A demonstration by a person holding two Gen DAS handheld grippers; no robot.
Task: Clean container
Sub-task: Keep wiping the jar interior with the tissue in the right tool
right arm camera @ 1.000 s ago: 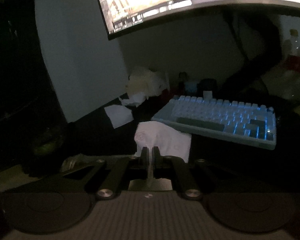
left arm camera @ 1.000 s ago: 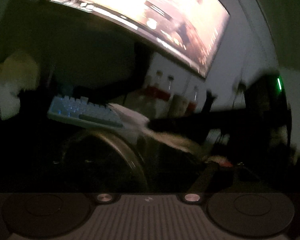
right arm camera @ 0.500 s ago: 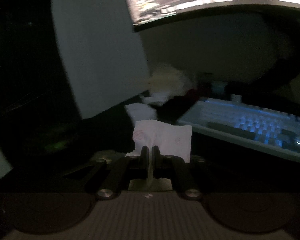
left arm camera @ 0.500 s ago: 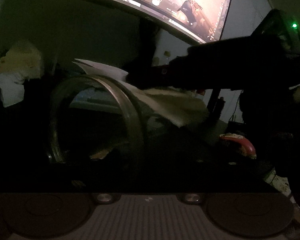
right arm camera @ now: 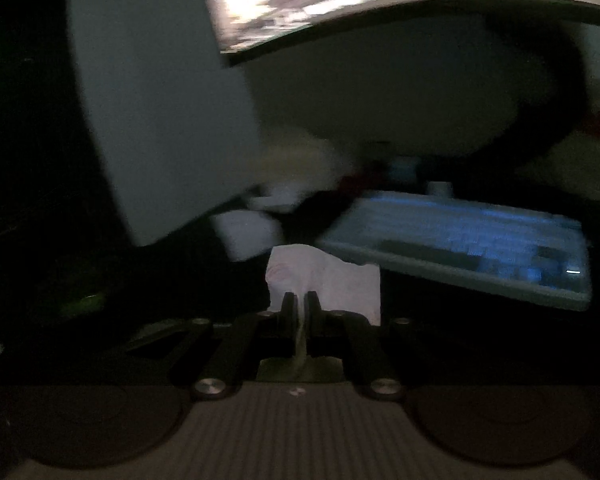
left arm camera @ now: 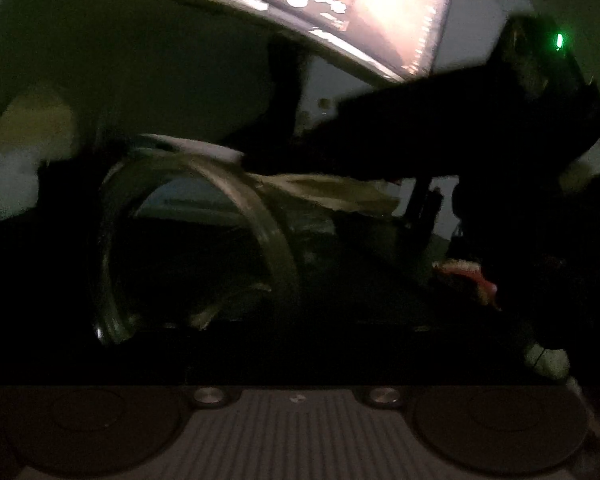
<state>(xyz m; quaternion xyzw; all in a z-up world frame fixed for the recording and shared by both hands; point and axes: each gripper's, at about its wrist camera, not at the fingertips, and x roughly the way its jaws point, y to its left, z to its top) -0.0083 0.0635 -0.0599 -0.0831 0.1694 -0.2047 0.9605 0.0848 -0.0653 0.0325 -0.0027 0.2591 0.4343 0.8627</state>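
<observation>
A clear glass container [left arm camera: 268,224] lies tilted close in front of the left wrist camera, its round rim [left arm camera: 104,248] facing left. My left gripper's fingers are lost in the dark below it. Its jaws are closing, and I cannot see whether the container's wall is between them. My right gripper [right arm camera: 300,304] is shut on a white tissue [right arm camera: 336,280]. In the left wrist view that gripper is a dark shape [left arm camera: 380,144] reaching in from the right over the container, and the tissue [left arm camera: 332,192] drapes on the glass top.
A lit curved monitor [left arm camera: 360,12] hangs behind. A backlit keyboard [right arm camera: 460,248] sits right of the right gripper, a white paper [right arm camera: 244,236] and crumpled tissues [right arm camera: 300,160] behind it. A reddish item [left arm camera: 468,272] lies right of the container. The scene is very dark.
In the left view the container went from low to filling the middle, and the right gripper with the tissue came over its top. In the right view the keyboard slid right.
</observation>
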